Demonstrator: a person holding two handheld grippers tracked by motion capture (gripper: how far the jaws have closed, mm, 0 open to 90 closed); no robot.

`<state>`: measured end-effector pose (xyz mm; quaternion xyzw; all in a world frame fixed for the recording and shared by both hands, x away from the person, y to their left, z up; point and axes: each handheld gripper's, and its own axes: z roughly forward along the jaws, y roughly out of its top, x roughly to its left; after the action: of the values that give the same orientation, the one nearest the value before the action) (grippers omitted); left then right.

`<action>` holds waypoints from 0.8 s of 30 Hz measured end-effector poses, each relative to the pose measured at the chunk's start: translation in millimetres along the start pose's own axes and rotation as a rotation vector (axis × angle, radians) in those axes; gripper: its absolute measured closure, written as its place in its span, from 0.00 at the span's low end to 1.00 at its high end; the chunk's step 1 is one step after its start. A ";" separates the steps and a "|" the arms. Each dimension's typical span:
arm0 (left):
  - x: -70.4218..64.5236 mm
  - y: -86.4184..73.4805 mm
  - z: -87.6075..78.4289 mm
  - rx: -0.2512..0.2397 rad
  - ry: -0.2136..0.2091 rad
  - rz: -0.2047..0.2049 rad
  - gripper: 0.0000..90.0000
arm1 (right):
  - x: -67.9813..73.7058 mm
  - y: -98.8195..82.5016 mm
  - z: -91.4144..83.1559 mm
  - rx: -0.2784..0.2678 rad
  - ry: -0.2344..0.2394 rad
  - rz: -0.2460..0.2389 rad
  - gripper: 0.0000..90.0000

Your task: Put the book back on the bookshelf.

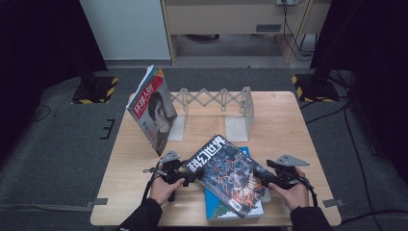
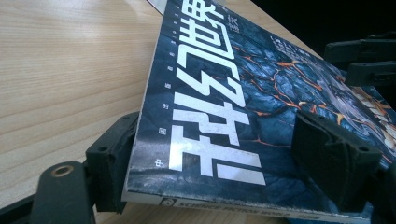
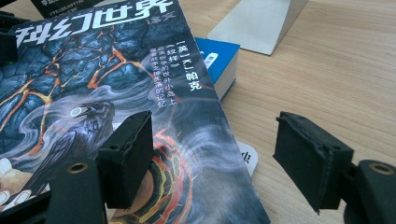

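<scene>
High view: the dark magazine lies tilted on a blue book near the table's front edge. Left gripper straddles its corner with jaws apart; whether they press cannot be told. Right gripper gapes over its other edge.

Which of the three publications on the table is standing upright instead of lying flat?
The portrait-cover magazine, leaning against the left end of the metal book rack. The dark science-fiction magazine and the blue book under it lie near the front edge.
</scene>
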<state>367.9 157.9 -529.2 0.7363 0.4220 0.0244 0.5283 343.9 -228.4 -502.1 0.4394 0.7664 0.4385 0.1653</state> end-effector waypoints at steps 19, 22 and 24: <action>-10.9 1.6 -13.7 0.031 -0.016 -0.044 0.45 | 3.6 -1.9 3.1 -0.017 0.016 0.012 0.31; -10.9 -1.0 -10.9 0.038 -0.021 -0.036 0.38 | 4.0 -1.8 3.1 -0.018 0.014 0.008 0.31; -11.6 -3.4 -7.6 0.045 -0.034 -0.027 0.32 | 4.1 -1.8 3.1 -0.019 0.013 0.007 0.31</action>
<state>354.8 156.4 -523.8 0.7426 0.4231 -0.0046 0.5191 342.7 -223.8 -504.8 0.4377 0.7618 0.4491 0.1627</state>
